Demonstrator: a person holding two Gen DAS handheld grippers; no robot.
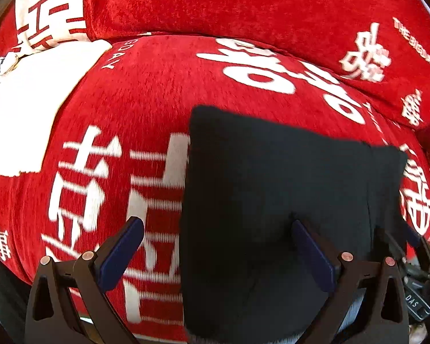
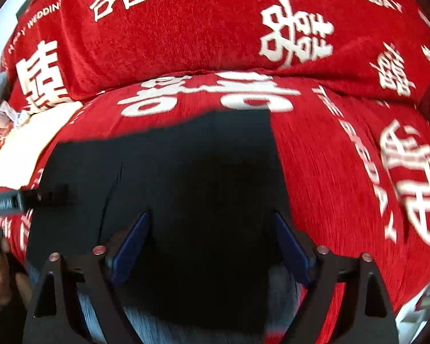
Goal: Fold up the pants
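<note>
The black pants lie folded into a compact rectangle on the red seat cover. My left gripper hovers over their near left edge, jaws wide apart. One blue fingertip is over the red cover and the other is over the black cloth. In the right wrist view the pants fill the middle. My right gripper stands open above their near right part, nothing pinched between its pads. Each gripper shows in the other's view: the right gripper and the left gripper.
The red cover with white characters spreads over the seat and the back cushion. A white cloth lies at the seat's left end. A person's hand shows at the lower left. Bare red cover lies to the pants' right.
</note>
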